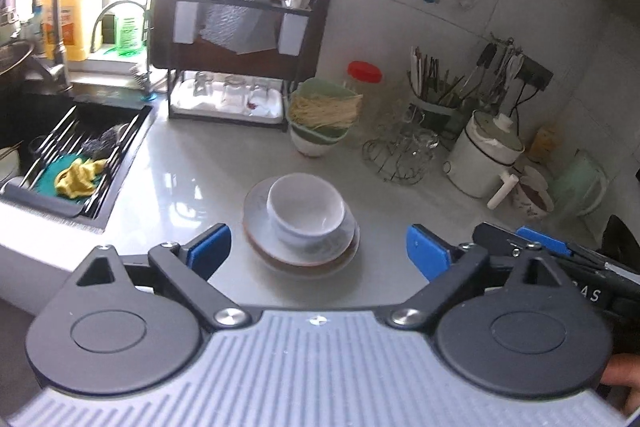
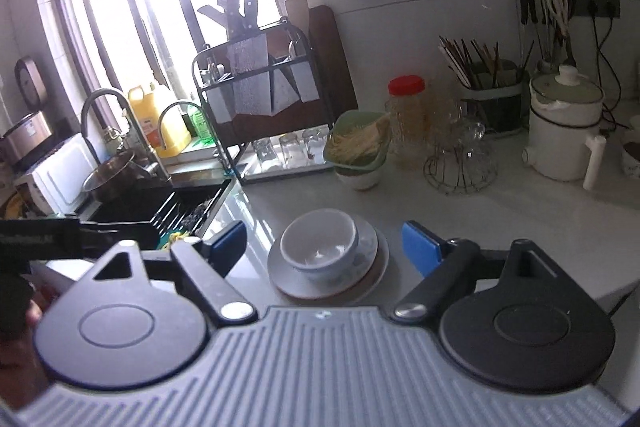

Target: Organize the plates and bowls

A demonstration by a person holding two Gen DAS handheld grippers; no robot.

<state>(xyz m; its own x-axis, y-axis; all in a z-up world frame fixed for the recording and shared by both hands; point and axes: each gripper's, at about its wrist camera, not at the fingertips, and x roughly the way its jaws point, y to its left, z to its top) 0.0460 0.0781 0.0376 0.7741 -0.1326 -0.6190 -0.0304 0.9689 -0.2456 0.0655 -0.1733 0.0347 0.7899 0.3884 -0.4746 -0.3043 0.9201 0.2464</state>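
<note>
A white bowl [image 1: 306, 209] sits on a stack of plates [image 1: 260, 227] on the pale countertop, a brown-rimmed plate at the bottom. The same bowl [image 2: 319, 241] and plates [image 2: 372, 255] show in the right wrist view. My left gripper [image 1: 318, 253] is open and empty, its blue fingertips either side of the stack, held just short of it. My right gripper [image 2: 330, 249] is open and empty, also framing the stack from the near side. The right gripper's tip [image 1: 540, 243] shows at the right edge of the left wrist view.
A sink [image 1: 68, 147] with a rack and yellow cloth lies to the left. A dish rack [image 1: 240, 47] with knives and glasses stands behind. Green bowls with noodles [image 1: 322, 115], a wire basket [image 1: 400, 155], a red-lidded jar [image 1: 364, 75] and a white pot [image 1: 488, 155] stand at the back right.
</note>
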